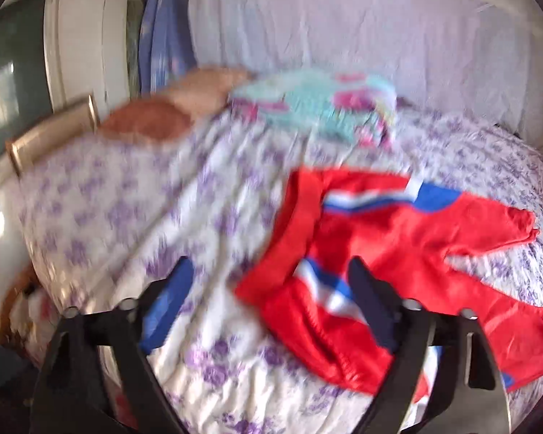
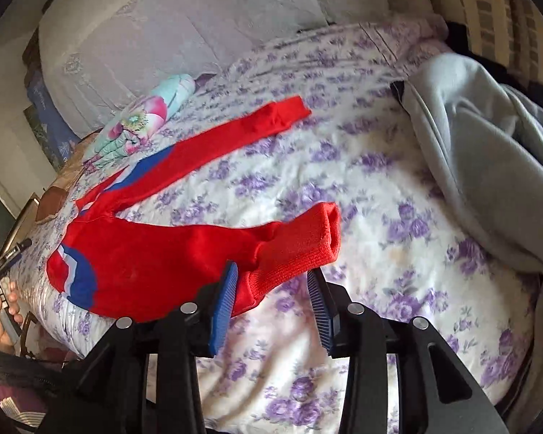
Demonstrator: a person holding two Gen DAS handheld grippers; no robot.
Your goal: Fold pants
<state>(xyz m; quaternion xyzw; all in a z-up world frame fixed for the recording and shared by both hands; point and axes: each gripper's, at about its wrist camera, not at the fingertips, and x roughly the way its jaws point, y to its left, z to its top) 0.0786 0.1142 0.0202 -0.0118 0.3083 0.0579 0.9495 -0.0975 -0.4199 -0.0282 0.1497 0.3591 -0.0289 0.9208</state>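
The red pants (image 1: 398,238) lie spread out on a bed with a purple flower sheet (image 1: 119,209). They have blue and white stripes near the top.

The left wrist view shows the waist end close up. The left gripper (image 1: 271,289) has its fingers wide apart, and one finger sits over the waistband. It holds nothing. This view is blurry. A folded light blue cloth (image 1: 315,108) lies farther back, by two brown cushions (image 1: 170,108).

The right wrist view shows both legs and their cuffs. The right gripper (image 2: 271,285) is spread open, with the near cuff between its blue pads (image 2: 224,303), not squeezed. Only this view shows a gray blanket (image 2: 470,152) on the right side.
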